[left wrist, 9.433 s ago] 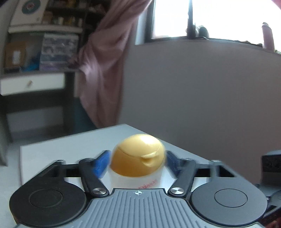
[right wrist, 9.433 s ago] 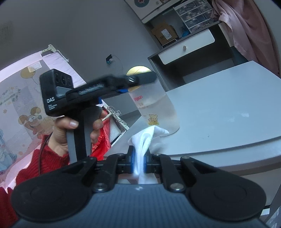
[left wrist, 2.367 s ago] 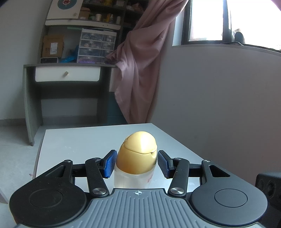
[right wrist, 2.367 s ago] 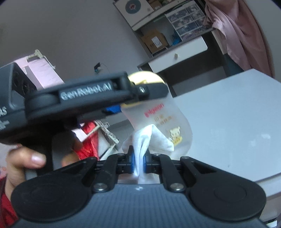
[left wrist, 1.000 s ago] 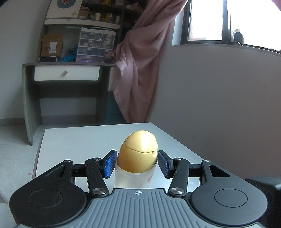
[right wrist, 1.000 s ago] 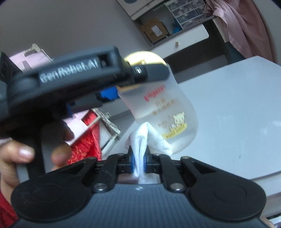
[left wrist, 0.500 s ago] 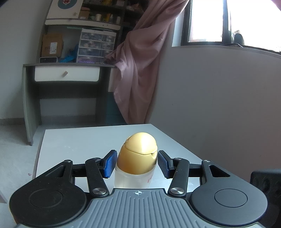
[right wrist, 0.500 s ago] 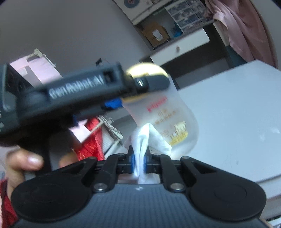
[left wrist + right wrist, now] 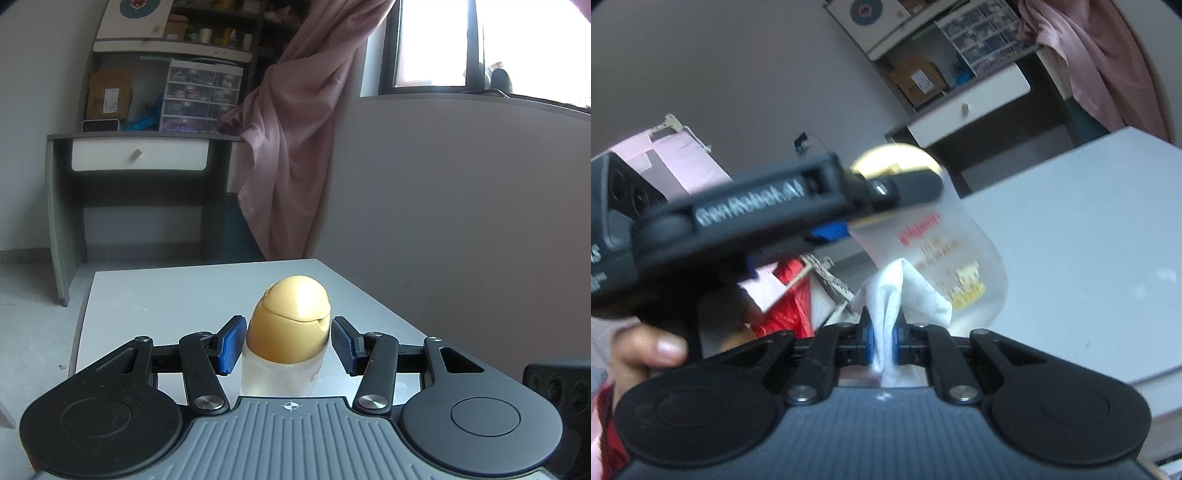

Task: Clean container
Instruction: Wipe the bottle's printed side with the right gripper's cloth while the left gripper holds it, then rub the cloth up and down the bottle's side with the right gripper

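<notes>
Right claw [image 9: 882,341] presses white cloth [image 9: 901,284] against clear bottle [image 9: 942,254].

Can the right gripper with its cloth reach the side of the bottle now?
Probably yes. The right gripper pinches the white cloth, which already seems to touch the bottle; nothing stands between them.

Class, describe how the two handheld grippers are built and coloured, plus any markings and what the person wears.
Each gripper has a ribbed grey body, two round black discs, black linkage arms with silver pivots, and blue textured pads. The left gripper, seen from the right wrist view, bears white "GenRobot.AI" lettering on its black side. The right gripper matches it. A red sleeve shows.
</notes>
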A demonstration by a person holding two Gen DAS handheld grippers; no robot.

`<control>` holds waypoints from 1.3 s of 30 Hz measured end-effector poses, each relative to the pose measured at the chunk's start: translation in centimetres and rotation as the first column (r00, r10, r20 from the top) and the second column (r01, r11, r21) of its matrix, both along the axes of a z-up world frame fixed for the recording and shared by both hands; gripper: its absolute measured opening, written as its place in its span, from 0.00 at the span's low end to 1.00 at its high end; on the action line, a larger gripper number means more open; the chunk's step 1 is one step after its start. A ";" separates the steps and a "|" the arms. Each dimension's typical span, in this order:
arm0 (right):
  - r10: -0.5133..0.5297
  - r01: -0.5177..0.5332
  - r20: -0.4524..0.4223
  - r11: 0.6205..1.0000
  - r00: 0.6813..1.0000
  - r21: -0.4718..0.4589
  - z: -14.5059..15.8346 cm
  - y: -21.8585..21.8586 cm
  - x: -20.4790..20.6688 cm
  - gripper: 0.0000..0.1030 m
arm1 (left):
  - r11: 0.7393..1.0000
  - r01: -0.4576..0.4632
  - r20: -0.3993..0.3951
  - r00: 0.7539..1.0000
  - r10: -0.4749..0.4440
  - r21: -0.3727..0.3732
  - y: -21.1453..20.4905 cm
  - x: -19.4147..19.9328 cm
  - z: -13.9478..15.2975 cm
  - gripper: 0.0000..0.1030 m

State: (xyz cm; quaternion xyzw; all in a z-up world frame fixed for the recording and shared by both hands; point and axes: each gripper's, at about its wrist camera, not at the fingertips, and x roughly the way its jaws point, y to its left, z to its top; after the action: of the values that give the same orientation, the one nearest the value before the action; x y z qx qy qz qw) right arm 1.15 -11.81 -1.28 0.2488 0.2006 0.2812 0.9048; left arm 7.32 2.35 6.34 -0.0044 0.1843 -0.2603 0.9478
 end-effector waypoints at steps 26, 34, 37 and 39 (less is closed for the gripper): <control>-0.065 0.065 0.044 0.998 0.997 0.015 0.9 -2.3 0.0 0.10 | 1.000 -0.003 0.000 1.000 0.003 0.019 0.1 0.2 0.2 0.50; -0.044 0.044 0.024 0.999 0.999 0.004 0.2 -2.1 0.8 0.10 | 1.000 -0.002 0.000 1.000 0.002 0.014 0.3 0.3 0.1 0.50; -0.043 0.043 -0.007 0.999 0.999 -0.005 -0.6 -2.0 0.9 0.10 | 1.000 -0.003 0.005 1.000 0.003 0.013 0.2 0.3 0.1 0.50; -0.042 0.042 -0.030 0.999 0.999 -0.010 -1.2 -2.0 1.0 0.10 | 1.000 -0.003 0.008 1.000 0.002 0.020 0.2 0.3 0.1 0.50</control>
State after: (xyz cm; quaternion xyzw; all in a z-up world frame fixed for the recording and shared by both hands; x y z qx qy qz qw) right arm 2.15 -13.79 -2.43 0.2531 0.2101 0.2575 0.9086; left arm 7.59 2.52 6.41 0.0056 0.1832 -0.2573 0.9488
